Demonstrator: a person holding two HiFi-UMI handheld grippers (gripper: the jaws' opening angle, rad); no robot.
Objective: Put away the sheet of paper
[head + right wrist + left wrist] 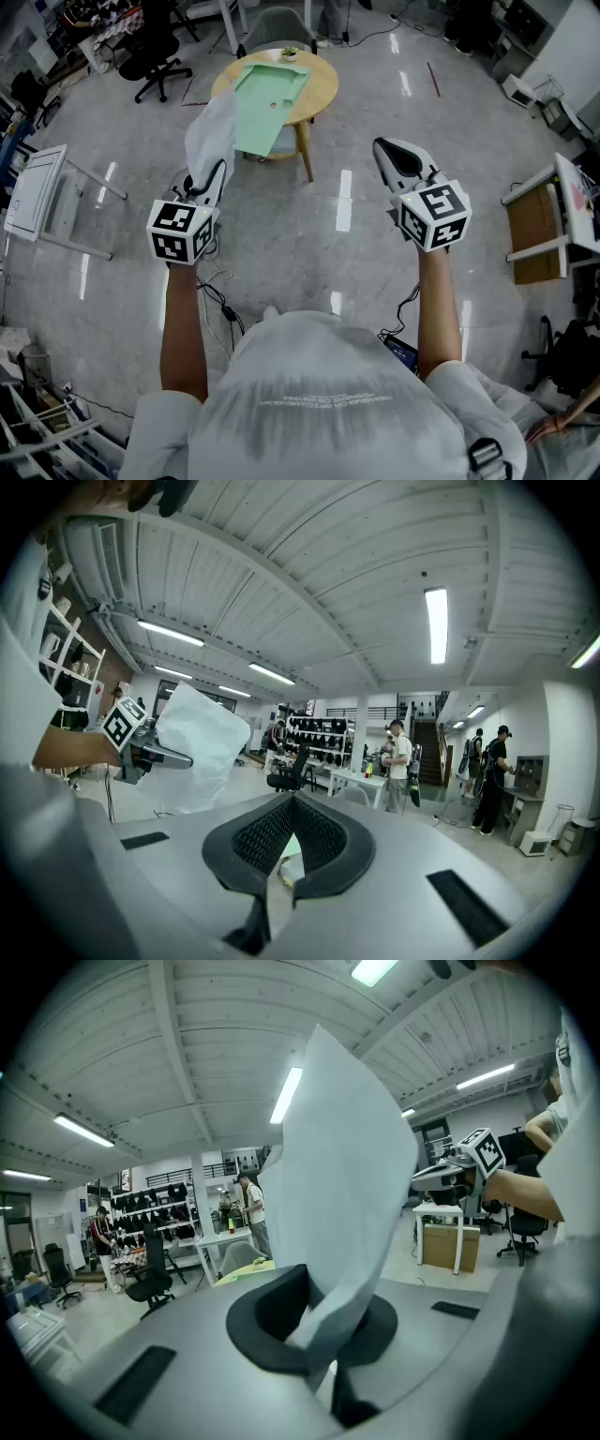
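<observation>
Paper (211, 131) is pinched by one edge in the left gripper (214, 178) for carrying; the right gripper (382, 148) is shut, empty.

Round wooden tabletop (322, 89) is standing on angled wooden legs on the glossy grey floor (309, 244). Pale green folder (265, 105) is lying flat on it, covering the tabletop's left and middle and overhanging its near rim, with the hanging end drooping. Small yellowish item (289, 53) is sitting at the tabletop's far rim, just beyond the folder; can't tell what it is. Wood is showing on the tabletop's right side. On the floor: grey chair (281, 21) standing just behind the tabletop, black office chair (155, 47) beyond-left of it, black cables (217, 298) trailing well nearer than the tabletop, thin red strip (433, 79) lying to its right.
</observation>
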